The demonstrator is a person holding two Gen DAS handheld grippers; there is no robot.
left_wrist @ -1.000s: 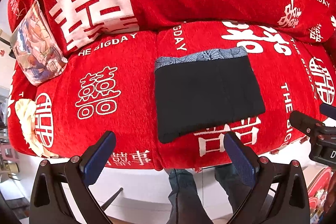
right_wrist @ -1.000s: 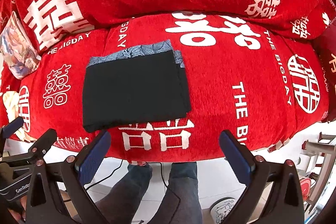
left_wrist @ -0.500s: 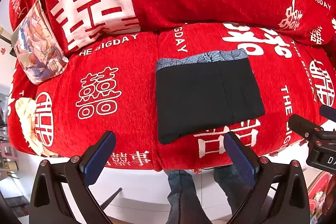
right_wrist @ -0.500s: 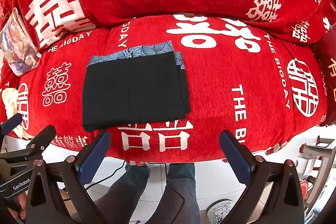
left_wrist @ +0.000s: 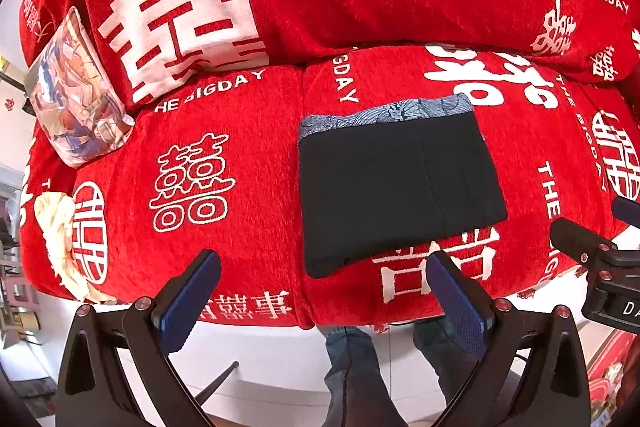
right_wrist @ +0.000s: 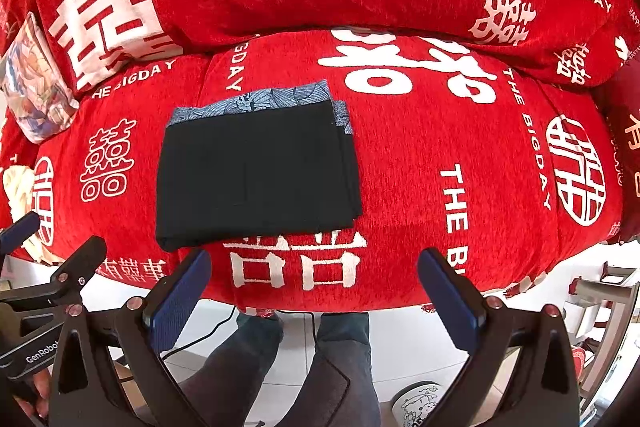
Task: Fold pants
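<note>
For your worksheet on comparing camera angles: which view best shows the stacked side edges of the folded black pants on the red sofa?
The right wrist view: the folded black pants show stepped layers down their right side. In the left wrist view the folded black pants lie nearer the frame's centre, but that side reads as one plain edge.

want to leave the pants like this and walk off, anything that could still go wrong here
1. The folded pants lie close to the front edge of the sofa seat; a bump or a sitter could slide them off.
2. In the right wrist view the layers step out at the right edge, so the stack may slump if moved.
3. Both the left tongs and right tongs are open and clear; regrasping one layer could undo the fold.
</note>
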